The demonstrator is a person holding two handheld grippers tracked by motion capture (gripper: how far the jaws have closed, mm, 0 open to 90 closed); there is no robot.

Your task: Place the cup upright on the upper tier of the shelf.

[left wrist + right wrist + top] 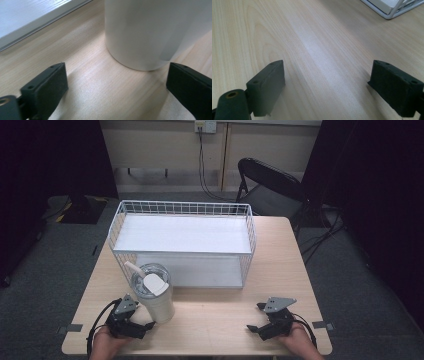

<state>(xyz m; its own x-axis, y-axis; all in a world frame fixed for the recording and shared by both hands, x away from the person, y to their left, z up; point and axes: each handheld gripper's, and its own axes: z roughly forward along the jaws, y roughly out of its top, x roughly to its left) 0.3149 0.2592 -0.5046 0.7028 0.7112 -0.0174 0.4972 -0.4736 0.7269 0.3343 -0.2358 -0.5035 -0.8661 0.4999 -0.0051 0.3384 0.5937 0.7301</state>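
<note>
Grey carpet surrounds a light wooden table (215, 320), with a black folding chair (270, 182) standing beyond its far right corner. On the table, a white wire basket (182, 210) with a white floor takes up the far half, reaching nearly to the far edge. A white tumbler (156, 297) stands upright just in front of the basket's near left corner (its clear lid carries a white flap, and a straw leans out toward the left). The left gripper (145, 325) lies low near the table's near left corner, held by a hand (102, 342) at the near edge; its jaws stand wide apart and hold nothing, with the tumbler's base just ahead of them, close to but not touching them in the left gripper view (117, 75). The right gripper (257, 320) sits near the near right corner, well apart from the tumbler, its jaws also spread wide over bare wood (327, 72), with a corner of the basket showing at the top right of its view.
</note>
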